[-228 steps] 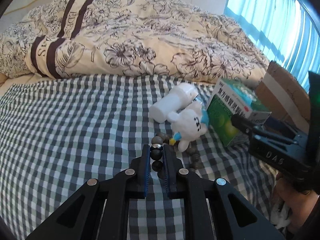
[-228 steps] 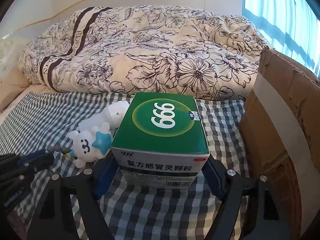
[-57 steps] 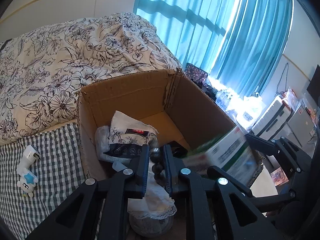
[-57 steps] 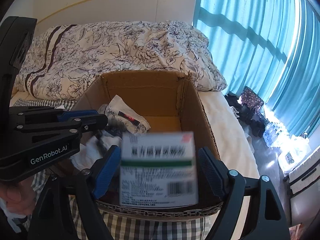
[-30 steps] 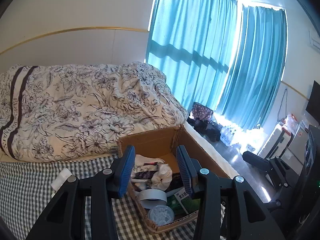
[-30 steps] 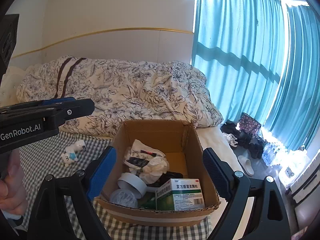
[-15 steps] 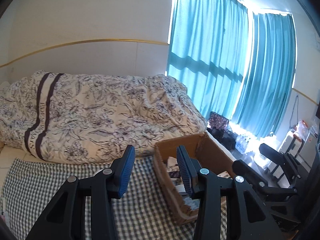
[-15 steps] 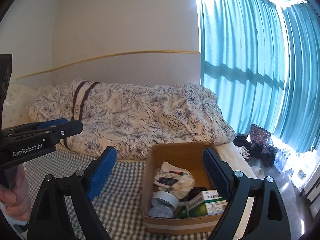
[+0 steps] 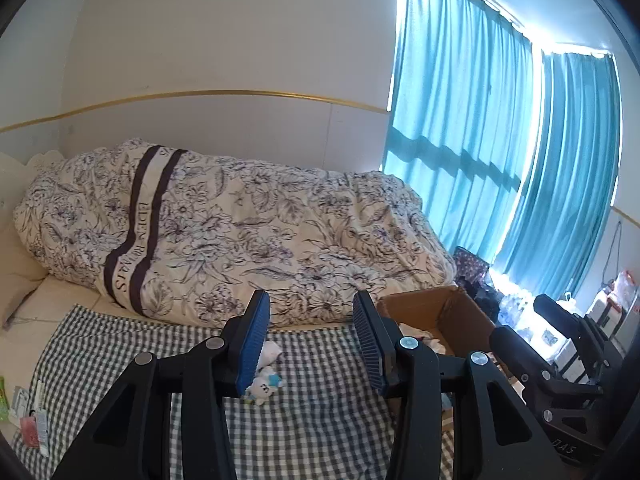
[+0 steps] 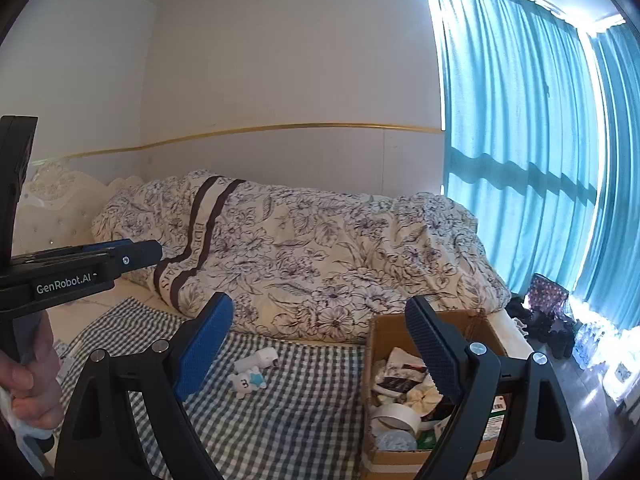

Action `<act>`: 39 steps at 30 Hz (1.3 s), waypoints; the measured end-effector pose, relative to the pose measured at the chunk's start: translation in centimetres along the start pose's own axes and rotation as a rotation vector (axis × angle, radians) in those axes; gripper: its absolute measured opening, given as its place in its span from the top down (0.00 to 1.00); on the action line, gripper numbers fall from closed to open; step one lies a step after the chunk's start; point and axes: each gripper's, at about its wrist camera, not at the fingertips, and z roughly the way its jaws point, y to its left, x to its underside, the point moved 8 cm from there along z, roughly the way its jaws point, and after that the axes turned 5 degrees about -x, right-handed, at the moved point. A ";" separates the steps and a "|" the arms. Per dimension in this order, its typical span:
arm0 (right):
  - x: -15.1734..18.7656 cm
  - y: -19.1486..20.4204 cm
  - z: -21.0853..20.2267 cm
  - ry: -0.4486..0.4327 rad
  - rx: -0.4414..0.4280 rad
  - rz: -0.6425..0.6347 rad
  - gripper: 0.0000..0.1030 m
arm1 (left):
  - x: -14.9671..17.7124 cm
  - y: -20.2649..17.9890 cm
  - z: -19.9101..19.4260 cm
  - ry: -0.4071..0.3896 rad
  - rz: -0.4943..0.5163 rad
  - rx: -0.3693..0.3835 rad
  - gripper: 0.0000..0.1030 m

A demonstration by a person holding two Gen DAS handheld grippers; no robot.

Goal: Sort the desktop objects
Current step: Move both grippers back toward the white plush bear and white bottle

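Above a bed spread with a checked cloth [image 10: 304, 412], two hand-held grippers hang well clear of the work, both with jaws spread wide and nothing between them. Seen from the right wrist, the right gripper [image 10: 320, 344] frames the scene; the left gripper [image 9: 310, 340] does the same from its own camera. Two things remain on the cloth: a small plush toy [image 10: 246, 383] with a blue star on it, and a white bottle [image 10: 256, 359] lying on its side just behind it, the two touching or nearly so. Both sit well to the left of the cardboard box [image 10: 374, 354], which stands at the cloth's right edge and already holds tape rolls, a green carton and crumpled wrappers.

By the look of it, the plush is light and soft and will squash under the pads, so a grip across its round body should hold better than one on a limb. The bottle appears to be smooth, rigid plastic, probably light; lying flat, it may roll or slip, and a hold across the middle of its barrel looks safest. Whether it is full cannot be told. A hand [image 10: 24, 388] grips the left tool's handle at the frame's left edge.
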 end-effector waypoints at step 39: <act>13.6 8.3 16.9 0.372 -0.319 0.004 0.10 | 7.1 11.1 11.9 0.185 -0.061 -0.079 0.55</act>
